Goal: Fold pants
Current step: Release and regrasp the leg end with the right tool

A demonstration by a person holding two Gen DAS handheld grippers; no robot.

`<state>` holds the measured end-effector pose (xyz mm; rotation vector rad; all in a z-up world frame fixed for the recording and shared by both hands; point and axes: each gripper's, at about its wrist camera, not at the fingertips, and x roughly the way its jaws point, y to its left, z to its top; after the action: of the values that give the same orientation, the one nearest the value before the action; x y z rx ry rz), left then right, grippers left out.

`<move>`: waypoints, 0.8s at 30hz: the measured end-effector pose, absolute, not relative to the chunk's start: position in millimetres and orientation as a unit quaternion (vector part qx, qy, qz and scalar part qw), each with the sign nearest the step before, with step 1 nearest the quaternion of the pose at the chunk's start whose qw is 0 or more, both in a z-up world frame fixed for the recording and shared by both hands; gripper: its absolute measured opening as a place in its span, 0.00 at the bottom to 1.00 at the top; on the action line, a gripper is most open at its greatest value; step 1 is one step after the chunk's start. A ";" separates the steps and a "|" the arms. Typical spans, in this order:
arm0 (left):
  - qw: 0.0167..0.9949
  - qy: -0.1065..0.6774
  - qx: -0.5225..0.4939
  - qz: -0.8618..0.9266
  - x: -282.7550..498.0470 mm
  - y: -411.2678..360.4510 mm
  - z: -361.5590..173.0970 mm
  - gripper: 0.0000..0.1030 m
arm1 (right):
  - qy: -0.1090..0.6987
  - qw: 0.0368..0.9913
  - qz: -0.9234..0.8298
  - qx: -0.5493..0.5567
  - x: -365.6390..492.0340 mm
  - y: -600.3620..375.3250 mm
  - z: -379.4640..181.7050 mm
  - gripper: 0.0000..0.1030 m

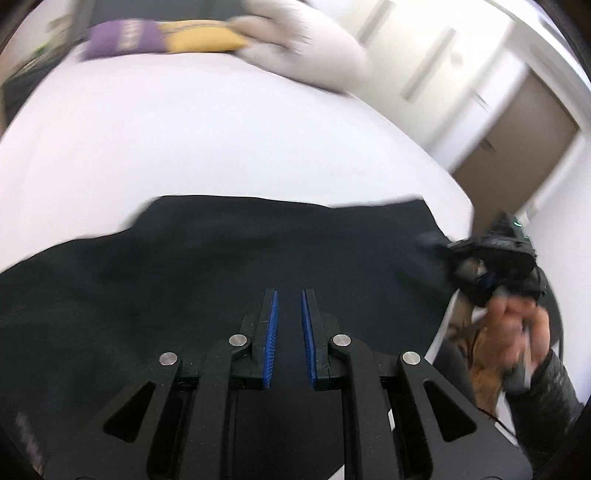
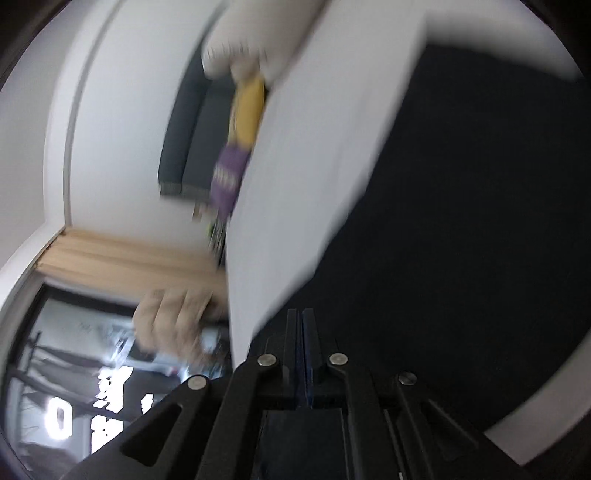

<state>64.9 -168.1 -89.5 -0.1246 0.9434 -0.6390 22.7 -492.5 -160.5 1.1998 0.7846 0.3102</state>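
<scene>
Black pants [image 1: 229, 251] lie spread on the white bed [image 1: 207, 140], across the near part of it. My left gripper [image 1: 289, 295] hovers just over the pants with its blue-padded jaws a little apart and nothing between them. My right gripper [image 1: 436, 243] shows at the right edge of the pants in the left wrist view, held by a hand [image 1: 517, 325]. In the right wrist view the right gripper [image 2: 302, 314] has its jaws pressed together over the edge of the pants [image 2: 461, 221]; whether cloth is pinched is hidden. That view is rolled sideways and blurred.
A purple and yellow cushion [image 1: 162, 35] and a pale fluffy pillow [image 1: 314, 48] lie at the far end of the bed. White cupboard doors [image 1: 443, 62] and a brown door [image 1: 517, 140] stand to the right. The other hand [image 2: 173, 325] shows in the right wrist view.
</scene>
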 end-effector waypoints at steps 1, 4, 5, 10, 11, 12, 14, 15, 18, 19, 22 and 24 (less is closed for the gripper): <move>0.833 0.465 -0.048 -0.296 70.5 -174.9 -103.7 0.12 | 0.380 0.727 0.151 0.552 26.6 -469.6 -177.1 0.05; 0.815 0.503 -0.089 -0.275 82.0 -153.2 -136.5 0.12 | 0.402 0.727 0.158 0.534 41.6 -442.9 -188.5 0.00; 0.819 0.500 -0.100 -0.264 81.7 -141.4 -136.4 0.12 | 0.398 0.729 0.161 0.533 42.4 -447.7 -187.2 0.00; 0.831 0.502 -0.133 -0.199 76.4 -71.9 -140.5 0.12 | 0.341 0.751 0.087 0.558 53.0 -525.3 -189.6 0.00; 0.833 0.496 -0.143 -0.200 70.7 -58.9 -140.1 0.12 | 0.326 0.750 0.071 0.571 49.5 -545.2 -190.5 0.00; 0.838 0.494 -0.136 -0.188 66.8 -53.5 -140.2 0.12 | 0.319 0.755 0.057 0.570 48.0 -560.3 -189.7 0.00; 0.843 0.489 -0.138 -0.177 58.6 -41.2 -141.8 0.12 | 0.302 0.774 0.009 0.557 41.5 -595.8 -185.2 0.00; 0.844 0.487 -0.143 -0.174 55.6 -36.2 -142.9 0.12 | 0.291 0.777 -0.011 0.559 37.5 -613.3 -185.1 0.00; 0.846 0.482 -0.157 -0.164 49.5 -25.3 -149.4 0.12 | 0.268 0.782 -0.065 0.559 15.3 -659.8 -171.6 0.06; 0.848 0.480 -0.157 -0.161 53.7 -21.1 -141.8 0.12 | 0.262 0.796 -0.078 0.541 3.5 -663.4 -154.9 0.21; 0.851 0.481 -0.145 -0.153 47.2 -24.2 -142.8 0.12 | 0.240 0.812 -0.081 0.526 -35.9 -659.9 -130.1 0.60; 0.853 0.482 -0.136 -0.148 47.7 -25.0 -145.0 0.12 | 0.232 0.813 -0.088 0.528 -53.6 -649.6 -123.4 0.61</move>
<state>47.7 -25.0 -145.0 -0.2862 1.0135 -0.3118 -53.6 -649.6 -123.4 1.1264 0.4943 -0.1880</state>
